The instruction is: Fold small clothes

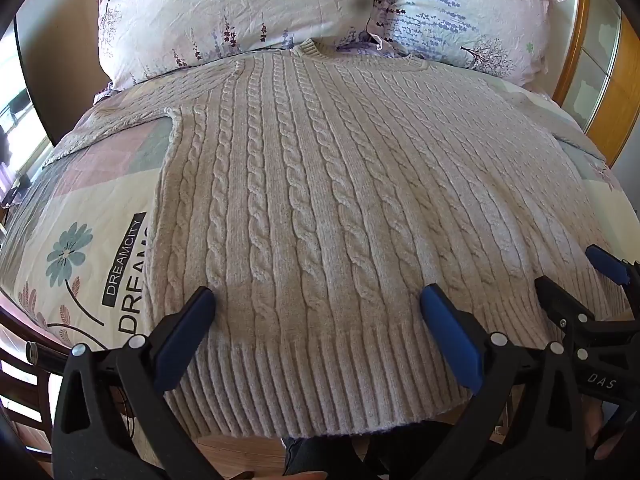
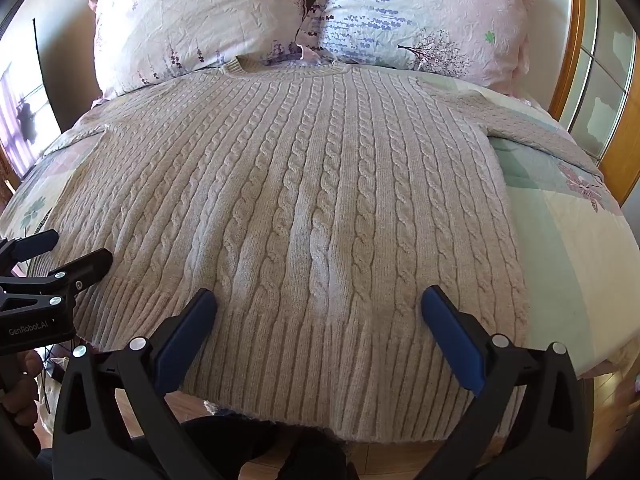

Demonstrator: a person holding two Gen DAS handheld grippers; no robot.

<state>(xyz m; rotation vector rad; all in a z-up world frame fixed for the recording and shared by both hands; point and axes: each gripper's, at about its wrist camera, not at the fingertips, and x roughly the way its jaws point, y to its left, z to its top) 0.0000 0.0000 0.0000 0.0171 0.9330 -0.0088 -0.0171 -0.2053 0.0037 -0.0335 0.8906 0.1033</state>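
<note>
Beige knit sweater (image 1: 320, 200) lies flat between both grippers' spread jaws.

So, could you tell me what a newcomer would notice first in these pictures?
The big beige cable-knit sweater spread flat across the bed, collar toward two floral pillows at the headboard. Next, the blue-padded left gripper and right gripper, both open over its ribbed hem.
</note>
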